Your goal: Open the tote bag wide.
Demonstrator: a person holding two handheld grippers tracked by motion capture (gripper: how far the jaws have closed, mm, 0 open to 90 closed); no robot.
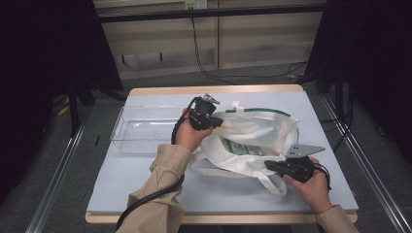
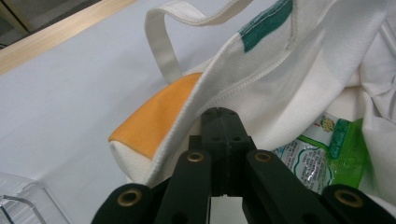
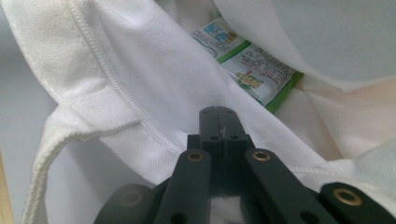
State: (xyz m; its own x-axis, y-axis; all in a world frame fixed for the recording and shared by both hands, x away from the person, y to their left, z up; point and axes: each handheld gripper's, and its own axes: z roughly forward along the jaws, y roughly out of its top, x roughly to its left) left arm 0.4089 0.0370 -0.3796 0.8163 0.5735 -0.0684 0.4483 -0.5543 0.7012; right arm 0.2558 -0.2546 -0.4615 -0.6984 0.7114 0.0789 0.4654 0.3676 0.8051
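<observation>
A white cloth tote bag (image 1: 252, 131) with green trim lies open on the table, and a green printed packet (image 1: 241, 148) rests inside it. My left gripper (image 1: 215, 121) is shut on the bag's far-left rim (image 2: 205, 93), next to an orange patch (image 2: 159, 112); the packet (image 2: 322, 149) lies just beyond. My right gripper (image 1: 268, 165) is shut on the near rim (image 3: 154, 130), with the packet (image 3: 247, 60) ahead of its closed jaws. Between them the two grippers hold the bag's mouth apart. A loose handle strap (image 1: 272, 184) trails toward the table's front.
A clear plastic tray (image 1: 145, 128) stands on the table's left side, close to my left hand; its corner (image 2: 18, 200) is in the left gripper view. The pale table top (image 1: 145, 184) has wooden edges. Cables run across the floor behind.
</observation>
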